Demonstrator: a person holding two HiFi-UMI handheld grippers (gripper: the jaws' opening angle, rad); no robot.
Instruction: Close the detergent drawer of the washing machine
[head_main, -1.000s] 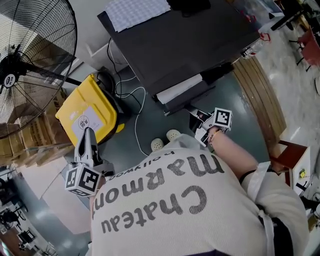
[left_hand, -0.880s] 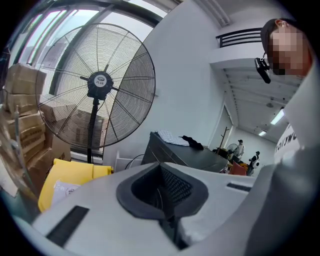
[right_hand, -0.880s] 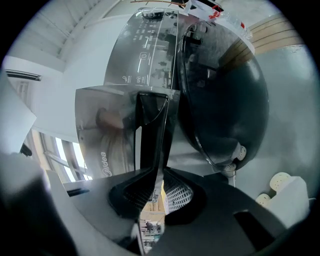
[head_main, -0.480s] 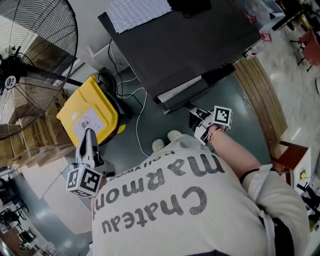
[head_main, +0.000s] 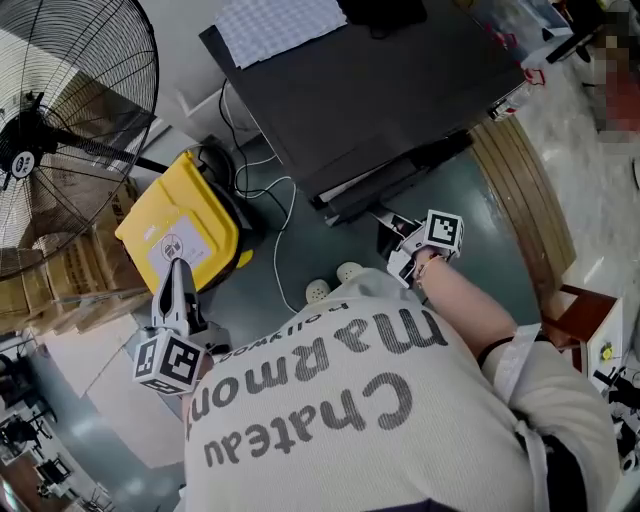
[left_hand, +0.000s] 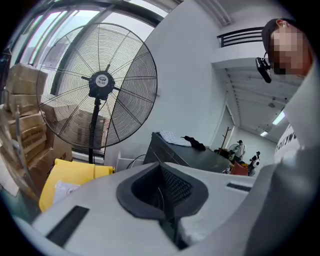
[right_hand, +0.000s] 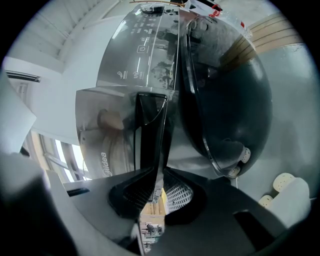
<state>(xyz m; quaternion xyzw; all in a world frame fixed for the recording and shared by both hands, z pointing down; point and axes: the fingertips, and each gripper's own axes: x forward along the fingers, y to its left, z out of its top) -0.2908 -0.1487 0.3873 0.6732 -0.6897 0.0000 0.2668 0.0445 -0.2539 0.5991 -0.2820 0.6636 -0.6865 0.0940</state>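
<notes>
The dark washing machine (head_main: 370, 80) is seen from above, and its detergent drawer (head_main: 385, 188) stands out only a little, with a thin white strip of tray showing. My right gripper (head_main: 388, 226) is at the drawer's front. In the right gripper view the jaws are shut on the drawer's black front panel (right_hand: 150, 130), which runs up between the pads of the right gripper (right_hand: 159, 187). The round door (right_hand: 225, 90) lies to its right. My left gripper (head_main: 177, 268) hangs at the lower left, away from the machine. It is shut with nothing in it (left_hand: 165, 200).
A yellow bin (head_main: 180, 235) and a big floor fan (head_main: 60, 130) stand left of the machine, with cables (head_main: 270, 200) on the floor between them. Pale slippers (head_main: 330, 282) lie near my feet. A checked cloth (head_main: 280, 25) lies on the machine's top. Curved wooden boards (head_main: 520, 190) stand to the right.
The drawer has slid into the machine: the white strip of its tray has shrunk to a thin line. My right gripper followed it slightly. The left gripper stayed put.
</notes>
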